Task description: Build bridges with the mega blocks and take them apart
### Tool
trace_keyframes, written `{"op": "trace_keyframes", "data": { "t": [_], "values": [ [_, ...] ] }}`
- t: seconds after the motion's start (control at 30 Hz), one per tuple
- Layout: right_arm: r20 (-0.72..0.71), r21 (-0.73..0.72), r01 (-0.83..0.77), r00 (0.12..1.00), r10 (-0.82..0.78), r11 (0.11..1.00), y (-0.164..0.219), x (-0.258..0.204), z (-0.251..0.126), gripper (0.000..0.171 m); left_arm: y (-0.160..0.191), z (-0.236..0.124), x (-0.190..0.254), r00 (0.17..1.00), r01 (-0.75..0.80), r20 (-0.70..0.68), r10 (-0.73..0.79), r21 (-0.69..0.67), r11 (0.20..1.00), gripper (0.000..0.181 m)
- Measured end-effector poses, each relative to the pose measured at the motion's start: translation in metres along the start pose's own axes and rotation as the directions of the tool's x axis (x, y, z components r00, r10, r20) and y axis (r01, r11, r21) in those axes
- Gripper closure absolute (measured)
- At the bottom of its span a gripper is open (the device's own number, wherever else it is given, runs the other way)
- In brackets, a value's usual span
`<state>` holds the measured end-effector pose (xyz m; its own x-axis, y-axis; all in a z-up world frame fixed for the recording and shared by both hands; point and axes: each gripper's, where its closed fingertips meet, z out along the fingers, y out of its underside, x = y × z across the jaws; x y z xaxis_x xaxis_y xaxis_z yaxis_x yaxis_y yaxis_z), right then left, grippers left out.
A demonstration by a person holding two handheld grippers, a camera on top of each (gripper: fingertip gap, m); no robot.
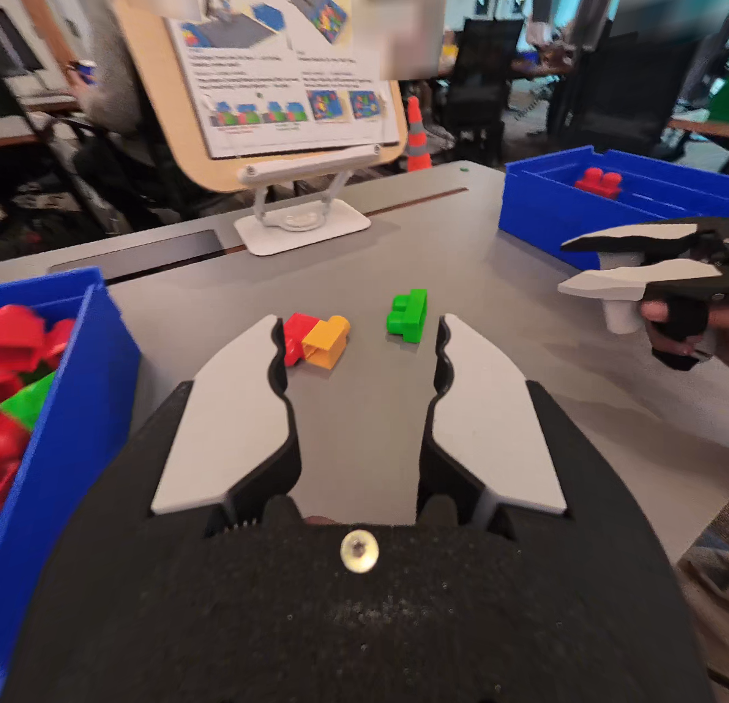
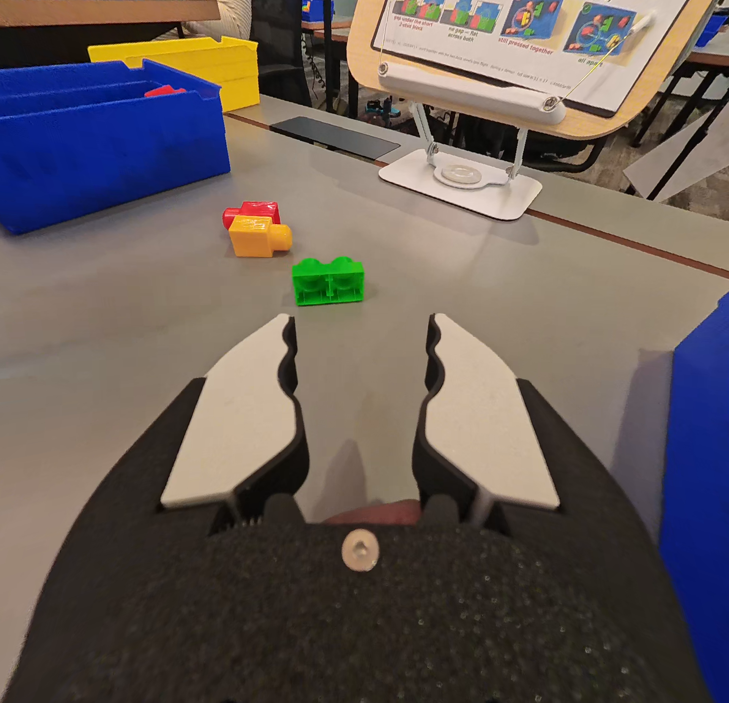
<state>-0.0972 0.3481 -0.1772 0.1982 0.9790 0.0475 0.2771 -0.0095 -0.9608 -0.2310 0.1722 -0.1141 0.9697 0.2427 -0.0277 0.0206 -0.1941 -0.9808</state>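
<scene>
Blocks lie near the middle of the table (image 2: 513, 309): a green block (image 2: 327, 281) on its side, and a red block (image 2: 252, 210) touching an orange block (image 2: 258, 236), closer to the blue bin (image 2: 110, 143) at the left edge. The left gripper (image 1: 359, 325) and the right gripper (image 2: 361, 321) are both spread wide and empty. I think the green block should be turned upright first, gripped on its flat sides.

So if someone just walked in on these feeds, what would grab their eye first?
Probably the three bright blocks loose on the grey table: a green block on its side, apart from a red block and orange block lying together. Both the left hand-held gripper and the right hand-held gripper are open and empty, with blue bins flanking.
</scene>
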Motion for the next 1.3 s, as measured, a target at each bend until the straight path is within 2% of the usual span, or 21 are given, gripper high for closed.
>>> {"op": "trace_keyframes", "data": {
  "t": [0.13,0.27,0.5,0.6,0.73,0.8,0.9,1.07,1.23,1.3],
  "values": [
    [-0.007,-0.01,0.017,1.0,-0.017,1.0,0.004,0.0,0.002,0.108,0.04,-0.03,-0.008,0.987,-0.008,0.162,0.007,0.007,1.0,0.107],
    [-0.017,-0.019,0.031,0.999,-0.031,0.999,0.005,-0.001,0.004,0.108,0.074,-0.041,-0.005,0.977,-0.004,0.214,0.013,-0.045,0.999,0.109],
    [-0.017,-0.032,0.043,0.999,-0.044,0.999,0.006,-0.003,0.006,0.108,0.083,-0.038,-0.008,0.982,-0.014,0.185,0.04,-0.143,0.99,0.108],
    [-0.022,-0.035,0.05,0.998,-0.051,0.998,0.006,-0.002,0.005,0.108,0.084,-0.031,-0.004,0.994,0.006,0.111,0.016,-0.192,0.981,0.113],
    [-0.013,-0.033,0.043,0.999,-0.044,0.999,0.006,-0.001,0.005,0.108,0.077,-0.003,0.001,0.999,-0.002,-0.032,-0.009,-0.336,0.942,0.118],
    [-0.007,-0.032,0.039,0.999,-0.039,0.999,0.007,-0.002,0.005,0.108,0.073,0.02,0.004,0.992,-0.057,-0.125,0.006,-0.405,0.913,0.119],
    [0.007,-0.03,0.025,1.0,-0.025,0.999,0.007,-0.003,0.005,0.108,0.081,0.059,-0.009,0.983,-0.157,-0.164,0.083,-0.516,0.842,0.114],
    [0.012,-0.031,0.023,1.0,-0.023,0.999,0.007,-0.001,0.004,0.108,0.093,0.108,-0.006,0.957,-0.241,-0.276,0.087,-0.596,0.766,0.109],
    [0.007,-0.023,0.003,1.0,-0.003,1.0,0.006,0.005,0.001,0.108,0.109,0.135,-0.021,0.942,-0.33,-0.275,0.191,-0.669,0.665,0.104],
    [0.005,-0.022,-0.003,1.0,0.003,1.0,0.007,0.007,0.0,0.108,0.113,0.141,-0.024,0.94,-0.335,-0.282,0.19,-0.676,0.656,0.101]
  ]
}}
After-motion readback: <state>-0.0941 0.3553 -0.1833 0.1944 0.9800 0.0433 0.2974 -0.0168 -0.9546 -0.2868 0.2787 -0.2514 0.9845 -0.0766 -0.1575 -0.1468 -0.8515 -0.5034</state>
